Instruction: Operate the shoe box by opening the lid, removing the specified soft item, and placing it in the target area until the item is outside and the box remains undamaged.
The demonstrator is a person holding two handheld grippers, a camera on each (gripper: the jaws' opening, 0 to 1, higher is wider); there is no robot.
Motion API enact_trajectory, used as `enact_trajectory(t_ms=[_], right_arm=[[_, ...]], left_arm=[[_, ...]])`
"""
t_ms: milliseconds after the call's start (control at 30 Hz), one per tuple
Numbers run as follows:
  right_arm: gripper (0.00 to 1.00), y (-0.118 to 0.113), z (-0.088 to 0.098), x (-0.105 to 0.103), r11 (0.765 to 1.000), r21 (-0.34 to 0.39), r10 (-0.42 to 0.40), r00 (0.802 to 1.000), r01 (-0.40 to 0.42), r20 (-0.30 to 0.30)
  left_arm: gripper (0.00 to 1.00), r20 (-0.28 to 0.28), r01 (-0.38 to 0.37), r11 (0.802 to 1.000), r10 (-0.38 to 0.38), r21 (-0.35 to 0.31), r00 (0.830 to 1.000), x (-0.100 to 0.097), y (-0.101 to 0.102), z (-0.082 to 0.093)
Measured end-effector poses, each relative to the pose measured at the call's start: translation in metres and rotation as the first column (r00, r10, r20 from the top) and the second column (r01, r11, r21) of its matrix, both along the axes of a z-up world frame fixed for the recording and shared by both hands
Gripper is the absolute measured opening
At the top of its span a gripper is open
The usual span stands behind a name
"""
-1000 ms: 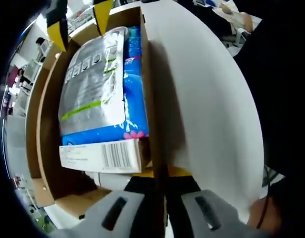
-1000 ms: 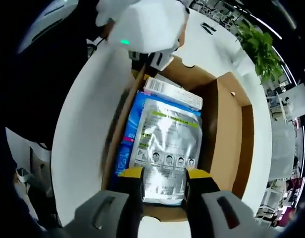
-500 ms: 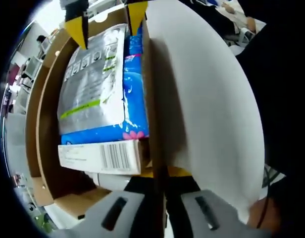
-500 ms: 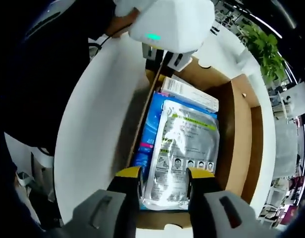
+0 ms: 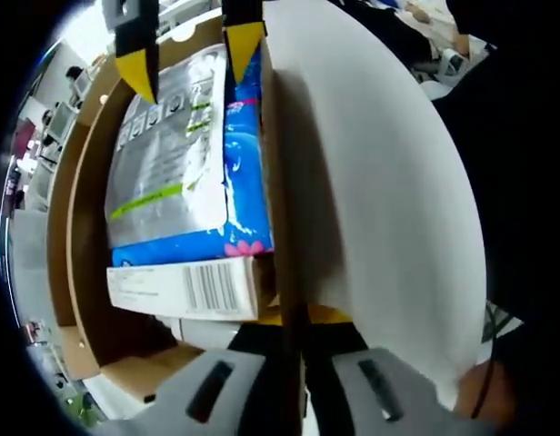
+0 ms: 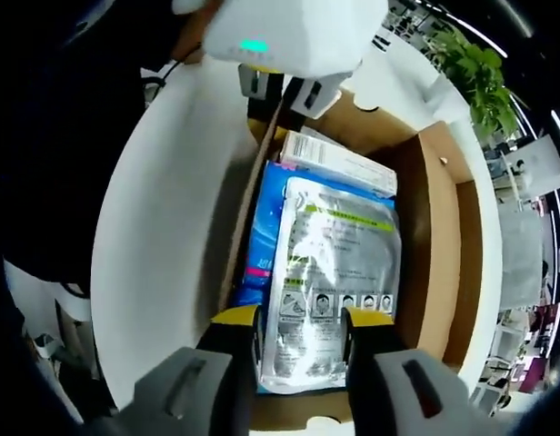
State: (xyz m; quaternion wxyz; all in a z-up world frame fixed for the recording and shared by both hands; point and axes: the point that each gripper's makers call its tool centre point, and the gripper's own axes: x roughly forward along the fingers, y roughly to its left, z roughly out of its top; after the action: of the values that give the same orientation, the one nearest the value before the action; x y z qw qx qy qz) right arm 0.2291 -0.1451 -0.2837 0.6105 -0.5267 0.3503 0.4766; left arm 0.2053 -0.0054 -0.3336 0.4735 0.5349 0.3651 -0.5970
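The brown shoe box (image 5: 66,227) (image 6: 439,245) stands open. Its white lid (image 5: 380,182) (image 6: 162,227) is raised on edge, and my left gripper (image 5: 294,320) (image 6: 285,91) is shut on the lid's rim at the box's end. Inside, a silver pouch (image 5: 162,163) (image 6: 330,272) lies on a blue soft pack (image 5: 248,154) (image 6: 262,236), with a white barcoded carton (image 5: 185,286) (image 6: 339,163) beside them. My right gripper (image 6: 303,322) (image 5: 189,56) is open, its yellow tips straddling the pouch's end; whether they touch it is unclear.
The box sits on a white table (image 6: 403,64). A green plant (image 6: 475,77) stands beyond the table. A person's hand (image 5: 439,32) shows far off. Office furniture lies past the box's outer wall.
My right gripper has come further down over the silver pouch's end, still open. The left gripper and the raised lid have held still.
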Motion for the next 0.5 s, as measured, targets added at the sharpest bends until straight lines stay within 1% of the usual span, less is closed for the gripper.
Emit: enact_trajectory(t_ms=[167, 233, 367, 467, 500], right_arm=[[0.31, 0.0, -0.0033, 0.0, 0.999, 0.022, -0.029, 0.999, 0.028, 0.031], [0.29, 0.0, -0.0046, -0.0007, 0.999, 0.032, -0.043, 0.999, 0.042, 0.032], [0.28, 0.0006, -0.0048, -0.0001, 0.997, 0.043, -0.061, 0.996, 0.058, 0.06], [0.28, 0.0009, -0.0043, 0.0018, 0.997, 0.045, -0.066, 0.993, 0.061, 0.097], [0.28, 0.0013, -0.0037, 0.0032, 0.997, 0.049, -0.065, 0.991, 0.06, 0.119]], left_arm=[[0.03, -0.002, 0.003, 1.0, -0.003, -0.002, 1.0, 0.0001, 0.0003, -0.0007], [0.03, -0.002, 0.002, 1.0, -0.002, -0.001, 1.0, 0.0002, 0.0011, -0.0014], [0.03, -0.003, 0.001, 1.0, -0.001, -0.001, 1.0, 0.0005, 0.0018, -0.0021], [0.03, -0.005, -0.001, 1.0, 0.001, 0.0, 1.0, 0.0009, 0.0023, -0.0029], [0.03, -0.005, 0.0, 1.0, 0.0, 0.0, 1.0, 0.0009, 0.0025, -0.003]])
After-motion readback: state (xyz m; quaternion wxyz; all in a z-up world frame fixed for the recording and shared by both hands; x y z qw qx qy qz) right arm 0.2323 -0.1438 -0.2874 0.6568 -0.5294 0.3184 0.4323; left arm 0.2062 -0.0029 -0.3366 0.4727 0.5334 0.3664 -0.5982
